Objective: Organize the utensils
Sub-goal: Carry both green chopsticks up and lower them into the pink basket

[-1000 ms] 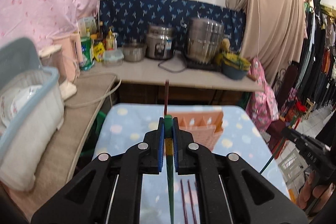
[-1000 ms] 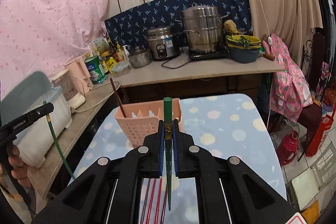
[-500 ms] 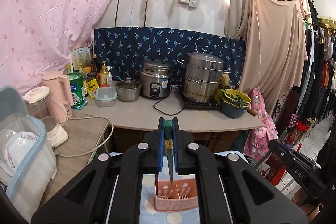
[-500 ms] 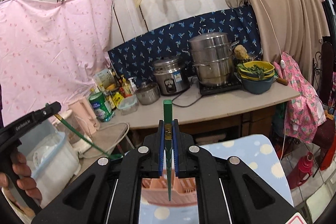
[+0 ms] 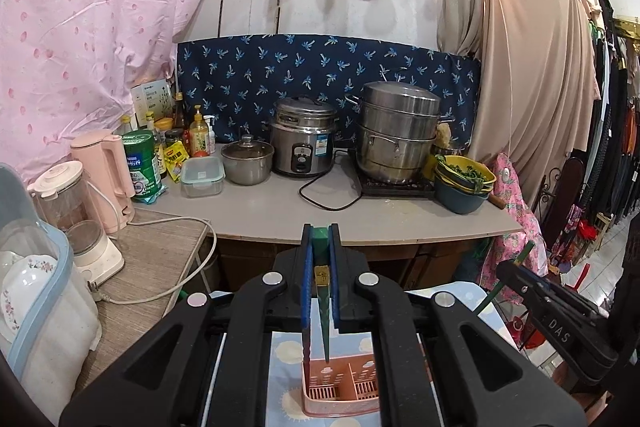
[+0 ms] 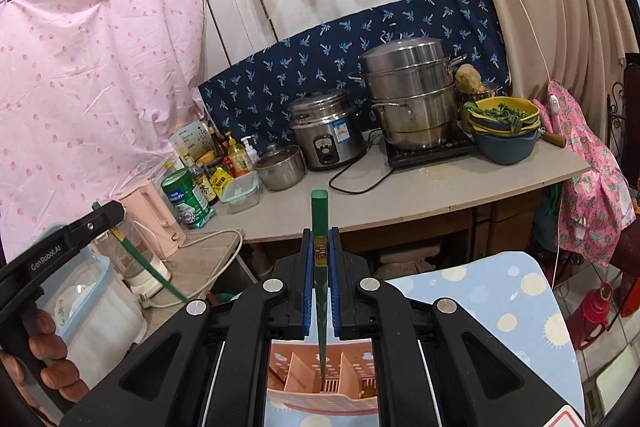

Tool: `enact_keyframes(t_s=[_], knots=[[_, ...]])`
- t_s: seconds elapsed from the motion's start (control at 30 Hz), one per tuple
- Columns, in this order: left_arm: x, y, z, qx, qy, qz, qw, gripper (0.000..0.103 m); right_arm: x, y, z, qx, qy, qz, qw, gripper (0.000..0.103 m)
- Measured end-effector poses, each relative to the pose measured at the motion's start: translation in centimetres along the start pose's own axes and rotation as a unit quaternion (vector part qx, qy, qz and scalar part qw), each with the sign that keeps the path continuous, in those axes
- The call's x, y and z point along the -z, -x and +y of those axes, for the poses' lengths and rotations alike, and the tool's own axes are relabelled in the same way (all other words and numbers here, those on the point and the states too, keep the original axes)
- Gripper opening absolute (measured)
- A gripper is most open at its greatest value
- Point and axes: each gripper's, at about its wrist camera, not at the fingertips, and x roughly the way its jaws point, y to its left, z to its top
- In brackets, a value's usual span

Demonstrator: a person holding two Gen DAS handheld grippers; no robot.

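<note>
My left gripper point(image 5: 320, 239) is shut on a green chopstick point(image 5: 325, 327) that hangs point down above the pink utensil basket point(image 5: 340, 393). A dark red chopstick point(image 5: 306, 345) stands in the basket's left compartment. My right gripper point(image 6: 319, 239) is likewise shut on a second green chopstick point(image 6: 319, 207), its tip over the middle compartment of the basket point(image 6: 320, 391). In the right wrist view a hand point(image 6: 44, 351) holds the left gripper point(image 6: 108, 213) at the far left with its chopstick point(image 6: 148, 267) slanting down. The left wrist view shows the right gripper point(image 5: 516, 269) at the right edge.
The basket stands on a table with a blue dotted cloth point(image 6: 500, 291). Behind it a counter point(image 5: 380, 215) carries a rice cooker point(image 5: 302, 143), a steamer pot point(image 5: 396, 131), stacked bowls point(image 5: 464, 183) and jars. A kettle point(image 5: 106, 175) and a lidded dish box point(image 5: 36, 291) stand at the left.
Both grippers have risen and drawn back with their green chopsticks. The basket has slid to the bottom of both views, and the chopsticks lying on the table have dropped out of sight.
</note>
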Motion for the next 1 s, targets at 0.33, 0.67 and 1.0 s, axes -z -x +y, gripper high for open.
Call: enact_keyframes(t_s=[0.33, 0.67, 1.0], knots=[[1.4, -1.9, 0.5, 0.002, 0.006, 0.025, 0.9997, 0.007, 1.9, -2.3, -1.0, 0.013, -0.003, 0.026, 1.0, 0.007], [-0.8, 0.7, 0.1, 0.008, -0.002, -0.016, 0.9998, 0.007, 1.9, -2.1, -0.9, 0.012, -0.001, 0.021, 1.0, 0.007], [-0.3, -0.2, -0.1, 0.007, -0.001, -0.007, 0.9999, 0.007, 2.4, -2.4, -1.0, 0.013, 0.003, 0.028, 1.0, 0.007]])
